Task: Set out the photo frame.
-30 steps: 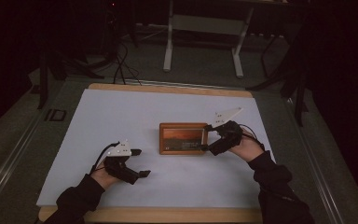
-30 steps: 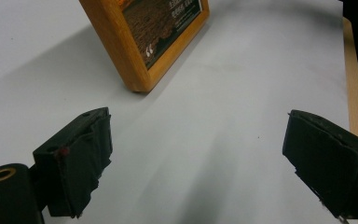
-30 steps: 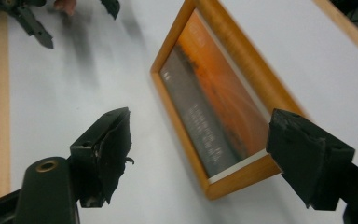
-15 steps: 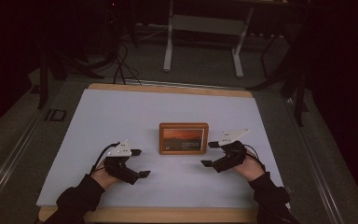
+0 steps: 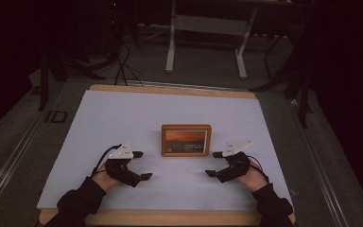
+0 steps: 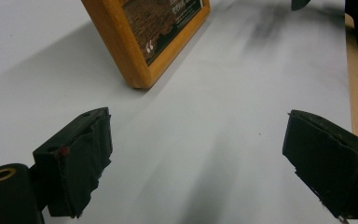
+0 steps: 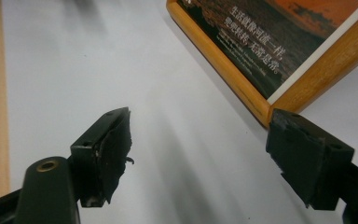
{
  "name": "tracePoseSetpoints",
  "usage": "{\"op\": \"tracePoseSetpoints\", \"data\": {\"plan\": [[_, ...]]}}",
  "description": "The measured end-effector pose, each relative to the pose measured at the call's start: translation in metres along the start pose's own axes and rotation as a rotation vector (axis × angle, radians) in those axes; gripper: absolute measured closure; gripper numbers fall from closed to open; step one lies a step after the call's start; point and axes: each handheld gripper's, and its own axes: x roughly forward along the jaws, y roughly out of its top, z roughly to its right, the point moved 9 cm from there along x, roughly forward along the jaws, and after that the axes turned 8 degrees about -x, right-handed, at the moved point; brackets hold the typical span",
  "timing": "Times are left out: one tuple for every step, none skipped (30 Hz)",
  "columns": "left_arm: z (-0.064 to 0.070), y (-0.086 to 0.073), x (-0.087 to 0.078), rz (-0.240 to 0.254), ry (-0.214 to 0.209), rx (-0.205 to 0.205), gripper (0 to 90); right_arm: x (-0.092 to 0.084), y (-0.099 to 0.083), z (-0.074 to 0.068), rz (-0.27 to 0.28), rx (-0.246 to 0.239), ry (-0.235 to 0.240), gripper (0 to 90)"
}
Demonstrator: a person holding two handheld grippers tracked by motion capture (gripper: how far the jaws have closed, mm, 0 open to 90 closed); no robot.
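Note:
A small wooden picture frame (image 5: 186,140) with an orange sunset print stands upright near the middle of the white table top (image 5: 123,118). My left gripper (image 5: 141,165) rests open to the frame's lower left, nothing between its jaws. My right gripper (image 5: 214,164) is open to the frame's lower right, also holding nothing. The left gripper view shows the frame's corner (image 6: 142,42) ahead of the gripper (image 6: 196,158), well clear of it. In the right gripper view the frame (image 7: 279,56) lies just beyond the right-hand jaw of the gripper (image 7: 198,149).
A wooden edge (image 5: 170,217) runs along the table's near side, under my forearms. Beyond the far edge, table legs (image 5: 205,42) and cables (image 5: 120,56) stand on the dark floor.
My right gripper let go of the frame's right side, pulled back toward the near edge and settled open. The frame stayed standing. My left gripper has hardly moved.

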Motion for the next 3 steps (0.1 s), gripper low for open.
{"op": "tracePoseSetpoints", "data": {"plan": [[-0.0002,0.0001,-0.0001,0.0,0.001,0.002,8.8,0.0006,-0.0001,-0.0001,0.003,-0.001,0.004,21.6],[-0.0001,0.0004,-0.0002,0.002,0.002,0.004,8.8,0.0011,-0.0002,-0.0001,0.004,0.001,0.005,21.6],[0.0001,0.0007,-0.0004,0.003,0.002,0.002,8.8,0.0015,-0.0006,0.0002,0.003,0.001,0.003,21.6]]}}
